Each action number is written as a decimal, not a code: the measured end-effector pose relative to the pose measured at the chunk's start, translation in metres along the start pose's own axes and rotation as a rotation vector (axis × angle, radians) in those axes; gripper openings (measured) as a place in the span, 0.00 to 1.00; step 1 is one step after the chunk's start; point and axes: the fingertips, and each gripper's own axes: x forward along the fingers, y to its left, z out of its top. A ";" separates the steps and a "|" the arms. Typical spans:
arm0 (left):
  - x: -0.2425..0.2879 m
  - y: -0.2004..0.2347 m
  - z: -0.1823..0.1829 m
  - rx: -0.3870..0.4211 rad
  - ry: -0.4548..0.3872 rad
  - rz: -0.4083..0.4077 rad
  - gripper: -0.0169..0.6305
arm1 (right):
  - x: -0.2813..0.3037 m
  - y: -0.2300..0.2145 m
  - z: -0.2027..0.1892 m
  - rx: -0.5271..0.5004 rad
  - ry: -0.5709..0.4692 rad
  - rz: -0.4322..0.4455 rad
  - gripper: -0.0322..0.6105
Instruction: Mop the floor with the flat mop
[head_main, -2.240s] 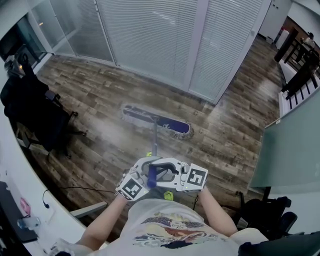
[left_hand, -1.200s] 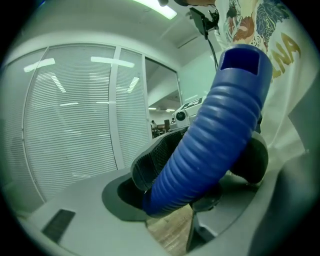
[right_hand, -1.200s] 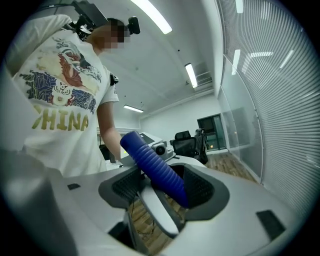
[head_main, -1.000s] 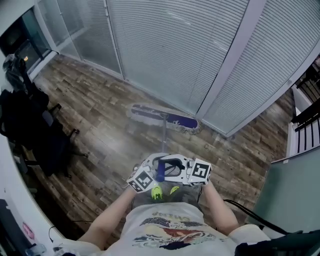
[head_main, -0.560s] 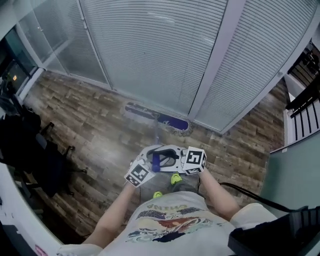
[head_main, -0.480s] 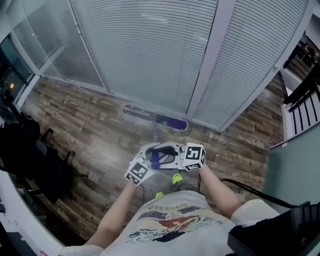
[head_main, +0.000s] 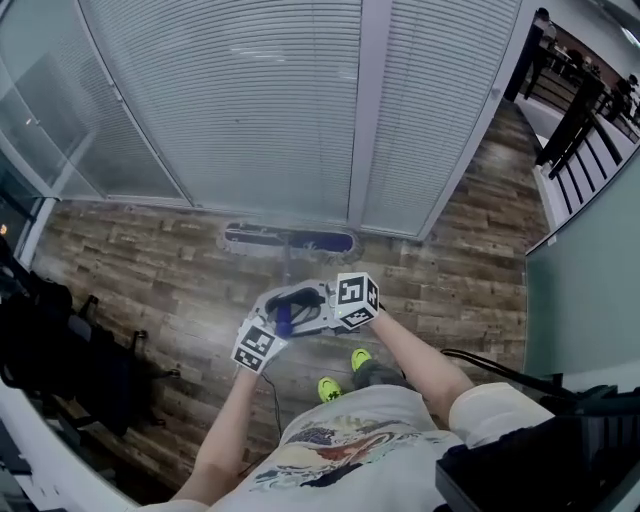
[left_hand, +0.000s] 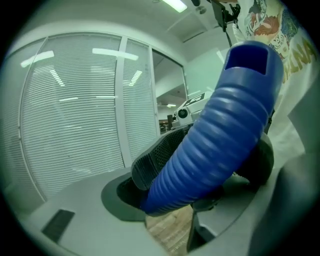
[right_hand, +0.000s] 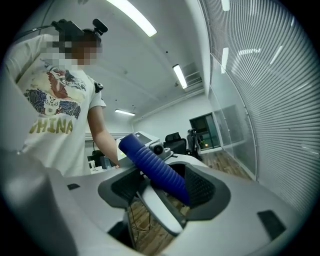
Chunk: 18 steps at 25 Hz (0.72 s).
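Past mop handle (right_hand: 156, 173), on tee (right_hand: 50, 102): "CHINA"

One flat mop (head_main: 290, 240) at frame centre, with one blue handle grip (head_main: 283, 318). Two grippers, the left gripper (left_hand: 205, 165) and the right gripper (right_hand: 162, 189). Two marker cubes (head_main: 255, 348) (head_main: 355, 296), one per gripper. Two yellow-green shoes (head_main: 358, 358) (head_main: 327, 389), lower centre. One person (head_main: 340, 460).

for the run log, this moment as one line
left gripper: shut on mop handle | right gripper: shut on mop handle | mop head: on floor by blinds
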 end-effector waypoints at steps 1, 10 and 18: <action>-0.005 -0.009 -0.001 0.003 0.003 0.000 0.31 | 0.002 0.011 -0.002 -0.002 0.002 0.002 0.46; -0.041 -0.151 0.015 -0.013 0.033 0.018 0.31 | -0.023 0.156 -0.023 -0.003 -0.011 0.053 0.46; -0.054 -0.322 0.038 -0.030 0.045 0.063 0.31 | -0.081 0.320 -0.061 -0.009 -0.002 0.101 0.46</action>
